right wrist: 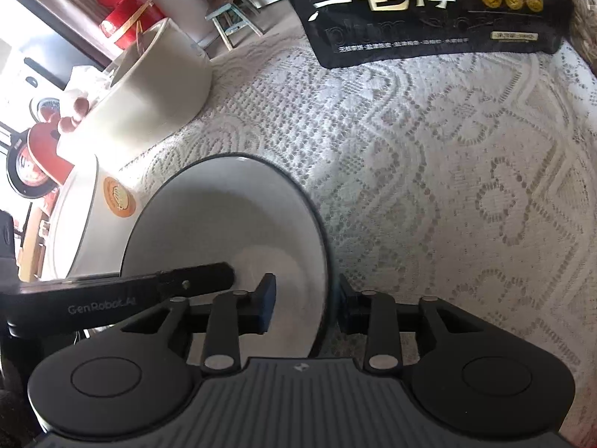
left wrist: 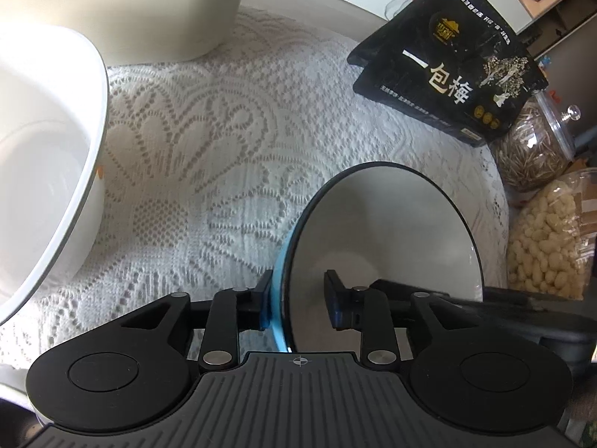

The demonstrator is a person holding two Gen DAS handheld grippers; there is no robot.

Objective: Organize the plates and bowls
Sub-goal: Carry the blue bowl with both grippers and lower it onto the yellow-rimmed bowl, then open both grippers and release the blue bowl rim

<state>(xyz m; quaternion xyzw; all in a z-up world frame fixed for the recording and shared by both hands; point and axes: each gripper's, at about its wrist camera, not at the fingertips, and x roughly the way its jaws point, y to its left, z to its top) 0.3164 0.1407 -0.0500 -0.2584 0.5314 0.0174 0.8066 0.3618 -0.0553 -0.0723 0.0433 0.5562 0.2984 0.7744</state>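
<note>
Closest in, both grippers sit on one bowl (left wrist: 391,231), white inside, blue outside, dark rim, held tilted over the cloth (left wrist: 231,156). Left gripper (left wrist: 298,304) straddles the bowl's near wall: outer finger against the blue side, inner finger standing apart from the wall inside the bowl, so jaws are apart, no clamp. Right gripper (right wrist: 306,304) is on the opposite rim, one finger inside, one outside, pinched on the wall; it carries the bowl. Left gripper's finger also shows in the right view as a black bar reaching into the bowl. Judged step: handover to the right hand, then the bowl goes to the stack. To do it well: draw the left fingers back clear of the rim without knocking it, keep the right pinch firm since a single-edge hold on a tilted glazed bowl can swing or slip, level it before lowering, nest it centred. Just beyond to the left, white bowls (left wrist: 41,171) with grey rim, apparently stacked, an orange sticker (right wrist: 118,200) on the side; likely the target. Behind them a tall cream tub (right wrist: 156,86). Surface is a white lace cloth, patterned, a bit uneven, grippy enough. Far side: black snack bag (left wrist: 444,59) with Chinese print, a glass jar (left wrist: 533,149) of seeds, a clear bag of pale puffs (left wrist: 548,235). Room beyond: blue stool (right wrist: 231,18), red round box (right wrist: 119,11), bright window light, shelves.
</note>
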